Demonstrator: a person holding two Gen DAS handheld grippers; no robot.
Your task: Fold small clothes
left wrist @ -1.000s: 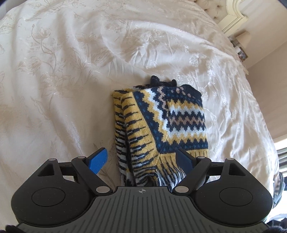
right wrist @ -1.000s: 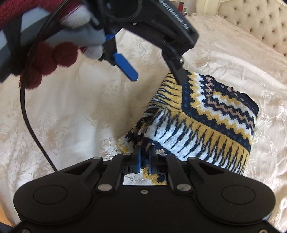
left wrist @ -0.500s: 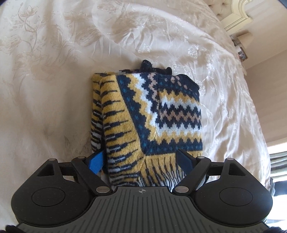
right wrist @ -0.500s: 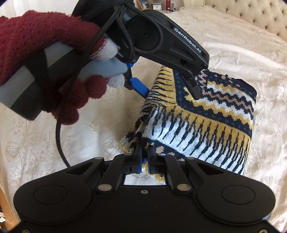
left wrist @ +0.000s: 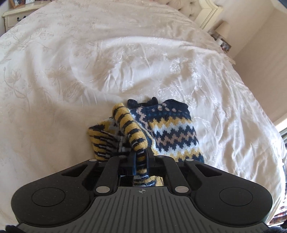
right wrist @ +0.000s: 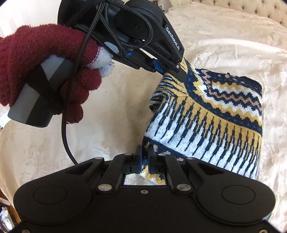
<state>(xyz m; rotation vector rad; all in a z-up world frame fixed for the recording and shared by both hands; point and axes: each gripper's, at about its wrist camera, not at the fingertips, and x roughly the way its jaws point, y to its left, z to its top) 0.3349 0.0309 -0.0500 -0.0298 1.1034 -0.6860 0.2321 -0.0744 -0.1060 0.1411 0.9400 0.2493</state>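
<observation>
Knitted wool is pinched in both tongs: the right gripper [right wrist: 145, 159] clamps the sweater [right wrist: 215, 114] hem at six o'clock, the left gripper [left wrist: 140, 159] clamps a raised edge. Best carry both edges level toward twelve o'clock, across the cream bedspread [left wrist: 125, 62].

We see knit sweater [left wrist: 172, 132]: coarse wool-like yarn, matt, fuzzy. Bed cover [left wrist: 107, 71]: satiny cloth, soft sheen, raised floral weave, creased. We note left tongs [left wrist: 140, 161] and right tongs [right wrist: 145, 157]: matt black plastic bodies, small shiny metal pivot pins, blue plastic pads. Glove [right wrist: 44, 59] on hand: fluffy maroon knit, pale tips. Cable [right wrist: 66, 136]: smooth black sheath. Headboard [right wrist: 251, 10]: tufted, padded cloth.
</observation>
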